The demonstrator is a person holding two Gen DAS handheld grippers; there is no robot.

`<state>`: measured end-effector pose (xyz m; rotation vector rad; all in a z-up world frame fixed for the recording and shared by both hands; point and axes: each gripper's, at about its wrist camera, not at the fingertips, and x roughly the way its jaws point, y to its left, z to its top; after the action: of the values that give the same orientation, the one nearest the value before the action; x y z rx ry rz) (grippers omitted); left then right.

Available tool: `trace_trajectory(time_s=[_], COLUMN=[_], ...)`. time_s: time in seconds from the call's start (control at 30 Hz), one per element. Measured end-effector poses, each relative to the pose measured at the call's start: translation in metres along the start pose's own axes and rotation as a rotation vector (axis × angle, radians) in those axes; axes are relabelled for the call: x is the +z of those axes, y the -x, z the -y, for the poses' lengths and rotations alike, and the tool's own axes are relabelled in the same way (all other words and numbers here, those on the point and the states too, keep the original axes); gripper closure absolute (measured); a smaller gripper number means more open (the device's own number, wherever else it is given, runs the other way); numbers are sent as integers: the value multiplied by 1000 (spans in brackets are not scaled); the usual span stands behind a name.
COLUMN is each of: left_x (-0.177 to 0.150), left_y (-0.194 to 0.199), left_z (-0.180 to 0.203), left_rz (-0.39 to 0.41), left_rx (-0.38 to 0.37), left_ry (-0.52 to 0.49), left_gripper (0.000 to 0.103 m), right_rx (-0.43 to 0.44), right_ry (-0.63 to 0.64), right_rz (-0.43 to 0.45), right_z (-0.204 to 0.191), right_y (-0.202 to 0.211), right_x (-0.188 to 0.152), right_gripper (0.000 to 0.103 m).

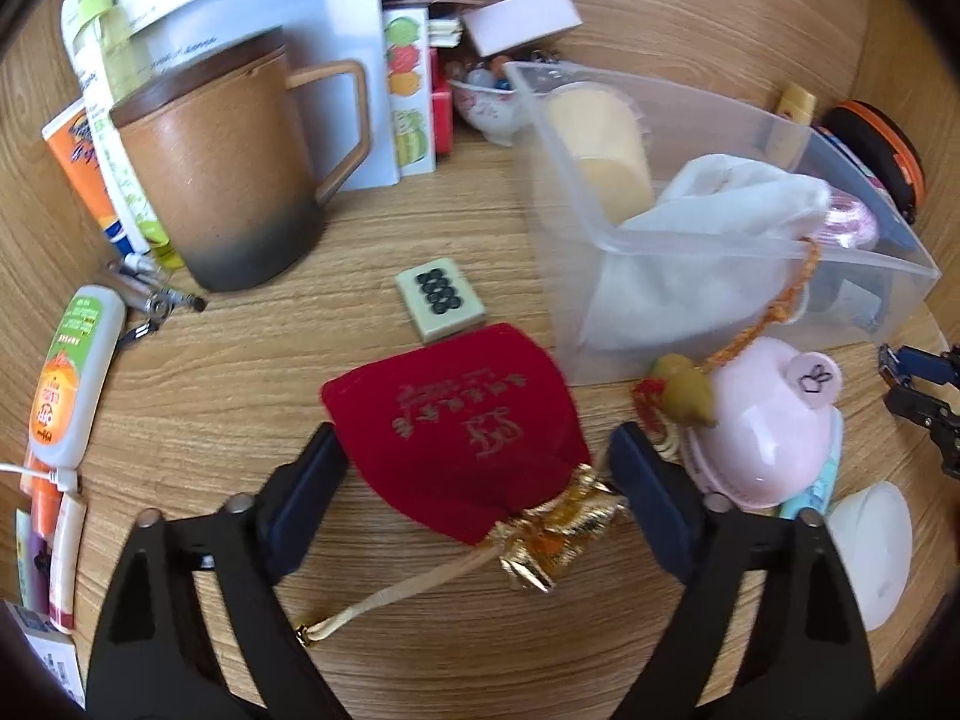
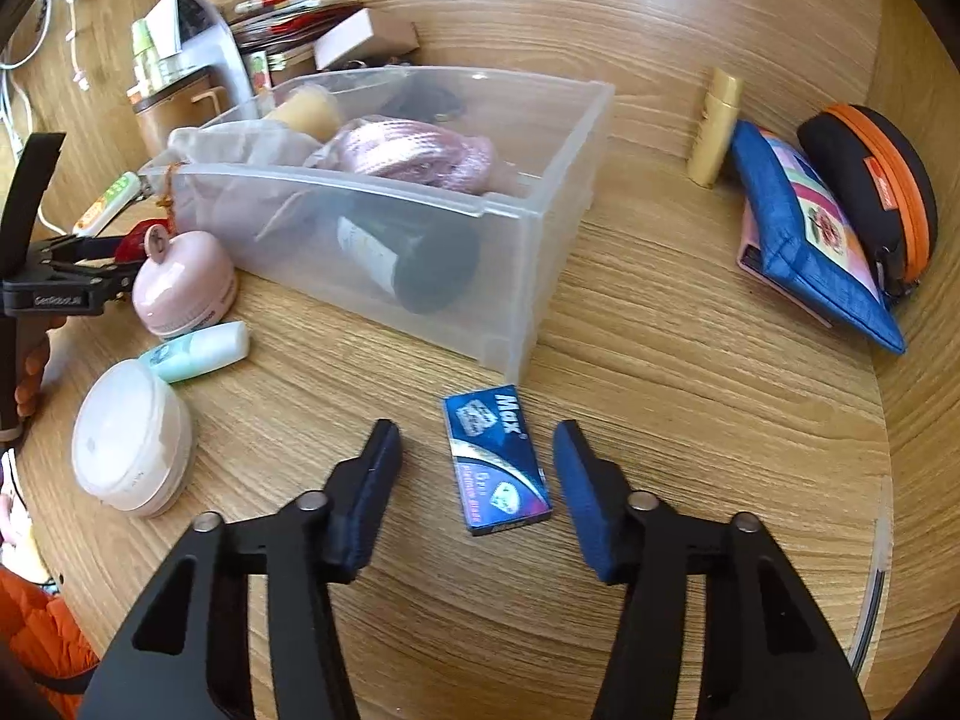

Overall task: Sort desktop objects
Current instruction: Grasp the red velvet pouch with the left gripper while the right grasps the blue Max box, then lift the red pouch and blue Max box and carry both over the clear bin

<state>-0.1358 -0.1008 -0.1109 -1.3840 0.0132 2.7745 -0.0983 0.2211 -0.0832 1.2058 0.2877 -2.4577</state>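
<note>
A red velvet pouch (image 1: 462, 420) with a gold tassel lies on the wooden desk between the open fingers of my left gripper (image 1: 477, 456). A clear plastic bin (image 1: 708, 240) stands just behind it and holds a white cloth bag, a yellow cup and a pink item. In the right wrist view my right gripper (image 2: 477, 456) is open around a small blue box (image 2: 495, 459) lying on the desk in front of the bin (image 2: 516, 222). The left gripper (image 2: 66, 282) shows at the left edge there.
A brown mug (image 1: 222, 174), a mahjong tile (image 1: 440, 298), tubes and boxes crowd the left. A pink round gadget (image 1: 774, 420) and white puck (image 2: 129, 438) lie beside the bin. A blue pouch (image 2: 810, 240), an orange-black case (image 2: 870, 186) and a gold tube (image 2: 714, 126) sit right.
</note>
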Motion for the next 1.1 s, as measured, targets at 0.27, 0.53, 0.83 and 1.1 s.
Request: trace_trajectory(time_s=[0.27, 0.53, 0.83, 1.1], left_x=[4, 0, 0, 5], left_y=[5, 19, 48, 79], left_z=[-4, -14, -19, -16], left_rz=[-5, 16, 87, 163], left_rx=[-66, -91, -85, -88], left_ry=[8, 56, 88, 76], left_gripper=[56, 71, 71, 71], right_rx=[18, 56, 46, 26], right_ry=[17, -27, -30, -29], right_rz=[0, 7, 53, 111], right_z=[-9, -10, -13, -17], right_y=[3, 9, 30, 57], right_x=[0, -4, -3, 5], right_gripper=[78, 78, 78, 78])
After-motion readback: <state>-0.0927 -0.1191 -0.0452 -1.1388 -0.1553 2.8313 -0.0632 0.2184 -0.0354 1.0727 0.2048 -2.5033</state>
